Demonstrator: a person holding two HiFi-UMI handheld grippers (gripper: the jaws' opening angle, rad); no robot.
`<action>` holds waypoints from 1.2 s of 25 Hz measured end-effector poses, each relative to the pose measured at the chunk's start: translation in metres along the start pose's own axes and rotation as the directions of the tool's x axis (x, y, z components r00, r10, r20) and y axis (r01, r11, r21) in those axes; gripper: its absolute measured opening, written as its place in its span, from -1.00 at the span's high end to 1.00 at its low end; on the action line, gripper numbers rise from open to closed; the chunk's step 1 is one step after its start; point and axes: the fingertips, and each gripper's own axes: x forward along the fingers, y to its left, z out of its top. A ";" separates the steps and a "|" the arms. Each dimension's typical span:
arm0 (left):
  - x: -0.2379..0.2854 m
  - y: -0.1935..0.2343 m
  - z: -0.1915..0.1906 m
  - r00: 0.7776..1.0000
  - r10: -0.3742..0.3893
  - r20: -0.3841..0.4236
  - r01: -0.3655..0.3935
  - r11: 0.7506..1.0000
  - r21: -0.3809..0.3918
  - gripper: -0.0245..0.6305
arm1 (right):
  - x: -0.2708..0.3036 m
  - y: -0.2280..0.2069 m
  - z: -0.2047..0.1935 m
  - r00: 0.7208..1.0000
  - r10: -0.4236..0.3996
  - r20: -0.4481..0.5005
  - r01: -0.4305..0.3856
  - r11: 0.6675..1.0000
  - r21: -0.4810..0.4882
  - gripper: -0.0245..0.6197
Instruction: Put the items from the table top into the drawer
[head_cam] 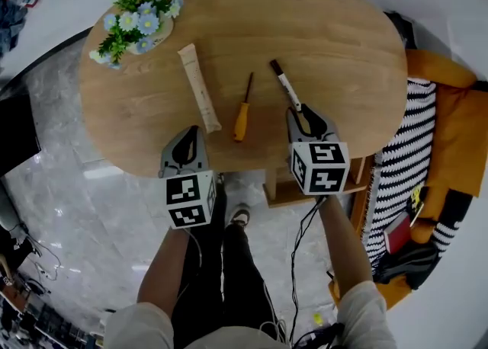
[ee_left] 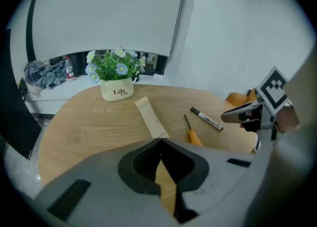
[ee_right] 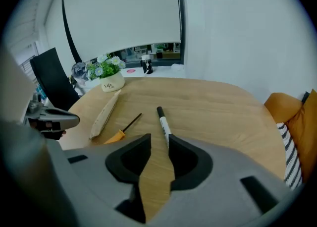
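Observation:
Three items lie on the oval wooden table (head_cam: 328,27): a beige tube (head_cam: 200,87), an orange-handled screwdriver (head_cam: 242,111) and a black-and-white marker (head_cam: 287,87). My left gripper (head_cam: 192,131) hovers at the table's near edge just short of the tube's near end. Its tips meet with nothing between them (ee_left: 159,142). My right gripper (head_cam: 300,111) is over the marker's near end, jaws apart (ee_right: 158,139). The marker (ee_right: 163,124) runs up from beside the right jaw tip, not gripped. A wooden drawer (head_cam: 284,191) shows below the table's near edge.
A pot of blue and white flowers (head_cam: 137,24) stands at the table's far left. An orange sofa with a striped cushion (head_cam: 412,134) is close on the right. A black chair (ee_right: 52,80) stands left of the table. The person's legs and a cable (head_cam: 301,241) are below.

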 end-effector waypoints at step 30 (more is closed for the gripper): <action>0.022 0.011 -0.021 0.998 -0.034 -0.051 0.036 0.999 0.031 0.90 | 0.071 -0.001 -0.004 0.990 0.029 -0.142 -0.049 0.989 -0.141 0.74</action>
